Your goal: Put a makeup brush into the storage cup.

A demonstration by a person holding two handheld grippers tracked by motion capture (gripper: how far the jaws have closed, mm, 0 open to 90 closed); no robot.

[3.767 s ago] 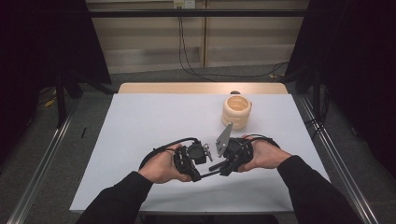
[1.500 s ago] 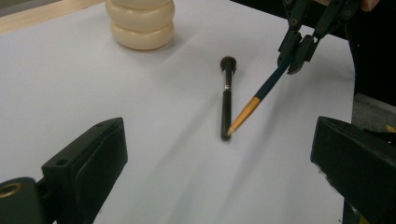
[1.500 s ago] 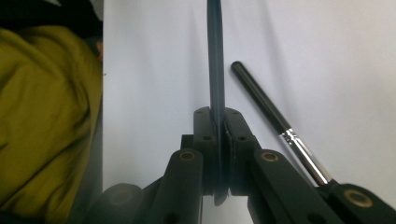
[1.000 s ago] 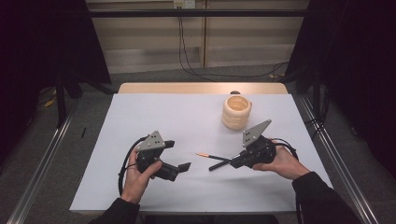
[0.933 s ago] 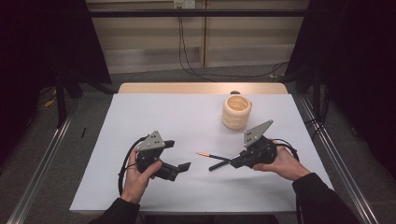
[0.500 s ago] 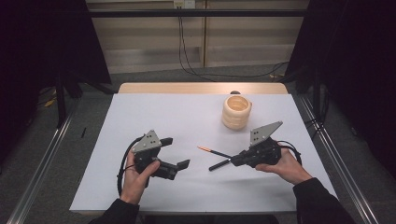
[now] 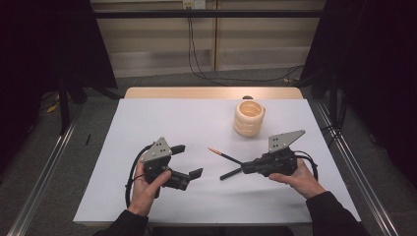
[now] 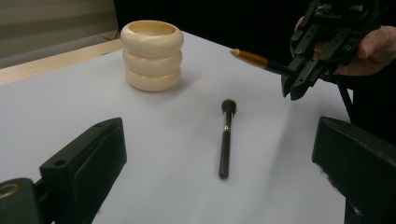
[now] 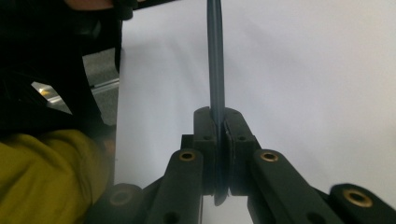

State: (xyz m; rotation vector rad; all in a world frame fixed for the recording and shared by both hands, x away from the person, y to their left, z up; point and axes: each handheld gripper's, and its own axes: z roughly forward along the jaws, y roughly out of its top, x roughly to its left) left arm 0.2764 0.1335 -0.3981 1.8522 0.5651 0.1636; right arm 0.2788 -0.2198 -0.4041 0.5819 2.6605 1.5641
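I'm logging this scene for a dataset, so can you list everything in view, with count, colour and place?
Table: one, white top with a wooden far edge, centre of the high view.
Ringed holder: one, cream, stacked-ring shape, open top, upright on the far right part of the table.
Pencil-like tool: one, dark shaft with an orange-gold tip, clamped in the right gripper, tip pointing toward the table's middle, off the surface.
Makeup brush: one, dark handle and dark bristles, lying flat on the table between the grippers, bristles toward the holder.
Cables: a few, black, on the floor and wall behind the table.
Left gripper: one, black, fingers open, empty, near left.
Right gripper: one, black, fingers shut on the tool, near right.
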